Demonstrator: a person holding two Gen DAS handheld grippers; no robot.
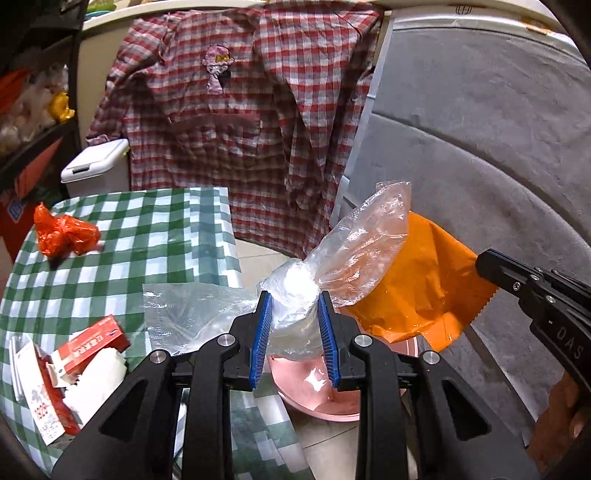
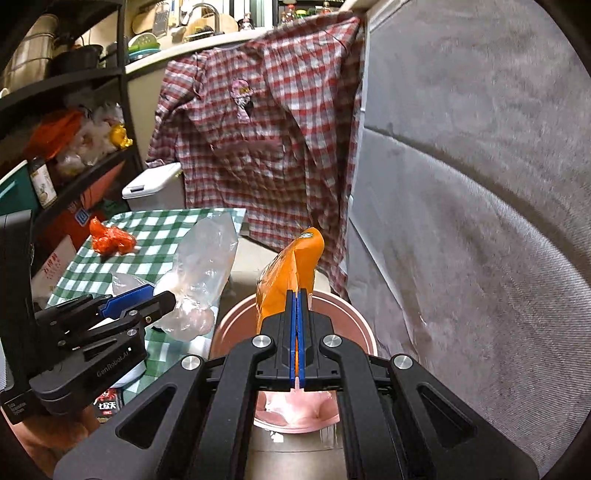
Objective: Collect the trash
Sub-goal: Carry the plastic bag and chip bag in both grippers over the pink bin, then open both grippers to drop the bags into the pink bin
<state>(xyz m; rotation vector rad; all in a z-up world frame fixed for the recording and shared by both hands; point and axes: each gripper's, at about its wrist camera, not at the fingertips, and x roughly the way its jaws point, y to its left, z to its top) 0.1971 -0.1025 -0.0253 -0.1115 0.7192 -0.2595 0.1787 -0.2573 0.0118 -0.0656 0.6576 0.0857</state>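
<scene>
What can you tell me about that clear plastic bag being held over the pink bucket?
The clear plastic bag is thin, crinkled and see-through, with something white bunched at its pinched neck. The left claw grips that neck between its blue pads, so the loose end fans upward and away. It hangs just above the pink bucket, beside the orange wrapper. Nothing else visibly touches it.

A lived-in home kitchen: checked tablecloth [image 1: 155, 236], hung plaid shirt [image 2: 258, 147], dish-crowded counter [image 2: 207, 33].
</scene>
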